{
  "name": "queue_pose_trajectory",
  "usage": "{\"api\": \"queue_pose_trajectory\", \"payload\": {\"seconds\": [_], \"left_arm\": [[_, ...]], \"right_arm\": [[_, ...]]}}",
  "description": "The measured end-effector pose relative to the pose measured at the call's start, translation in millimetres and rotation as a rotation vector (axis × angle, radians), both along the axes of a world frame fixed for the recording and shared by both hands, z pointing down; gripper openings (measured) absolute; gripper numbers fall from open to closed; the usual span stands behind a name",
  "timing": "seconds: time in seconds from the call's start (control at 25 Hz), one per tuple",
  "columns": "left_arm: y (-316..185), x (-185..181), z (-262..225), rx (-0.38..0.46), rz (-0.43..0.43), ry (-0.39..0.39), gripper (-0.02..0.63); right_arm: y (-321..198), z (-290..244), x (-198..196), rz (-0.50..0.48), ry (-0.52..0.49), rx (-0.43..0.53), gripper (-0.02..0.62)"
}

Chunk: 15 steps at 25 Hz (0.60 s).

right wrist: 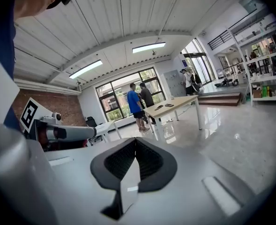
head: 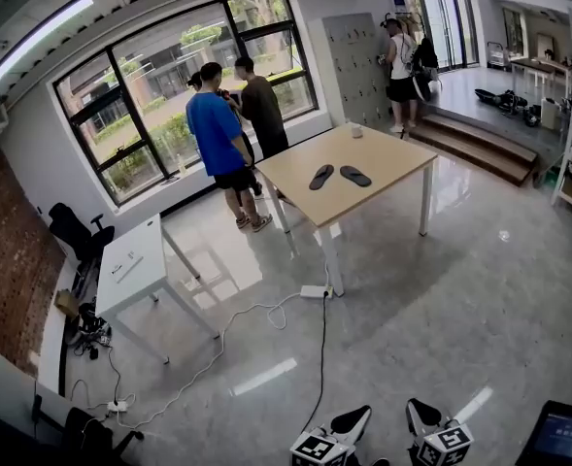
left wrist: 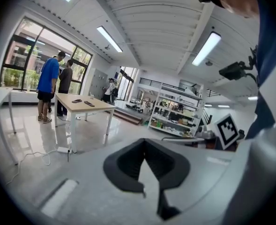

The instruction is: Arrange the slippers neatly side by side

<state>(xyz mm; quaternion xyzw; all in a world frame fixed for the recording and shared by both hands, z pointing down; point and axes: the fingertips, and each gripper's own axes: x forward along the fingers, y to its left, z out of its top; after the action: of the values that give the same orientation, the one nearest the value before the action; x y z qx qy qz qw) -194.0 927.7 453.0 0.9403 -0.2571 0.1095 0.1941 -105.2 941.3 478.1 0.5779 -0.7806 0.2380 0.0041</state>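
- Two dark flat slippers lie on the light wooden table with white legs (head: 375, 194): the left slipper (head: 321, 177) and the right slipper (head: 355, 176).
- They sit near each other without touching, splayed at an angle rather than parallel (a loose V in the head view).
- The left gripper (left wrist: 145, 146) has its dark ribbed jaws pressed together, with nothing between them.
- The right gripper (right wrist: 136, 143) is likewise closed up tight and empty.
- Both grippers show at the bottom edge of the head view, well apart from the table across a glossy grey floor (head: 441, 299).
- A person in a blue shirt (head: 215, 132) stands at the table's far side by the big window, beside another person in a dark top (head: 263, 113).
- A white power strip (head: 315, 291) lies on the floor at the table's near leg (cables trail from it).
- A small white side table (head: 130, 260) stands off to the left.
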Motion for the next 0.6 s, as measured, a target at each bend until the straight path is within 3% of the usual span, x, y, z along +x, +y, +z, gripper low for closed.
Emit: {"api": "queue_pose_trajectory", "payload": {"seconds": [0.28, 0.6], "left_arm": [[-52.2, 19.3, -0.6, -0.003, 0.051, 0.040, 0.003], [-136.9, 10.4, -3.6, -0.016, 0.087, 0.066, 0.003]], "right_arm": [[-45.6, -0.5, 11.3, 0.022, 0.053, -0.014, 0.011], [-126.7, -1.8, -1.4, 0.039, 0.074, -0.036, 0.011]]}}
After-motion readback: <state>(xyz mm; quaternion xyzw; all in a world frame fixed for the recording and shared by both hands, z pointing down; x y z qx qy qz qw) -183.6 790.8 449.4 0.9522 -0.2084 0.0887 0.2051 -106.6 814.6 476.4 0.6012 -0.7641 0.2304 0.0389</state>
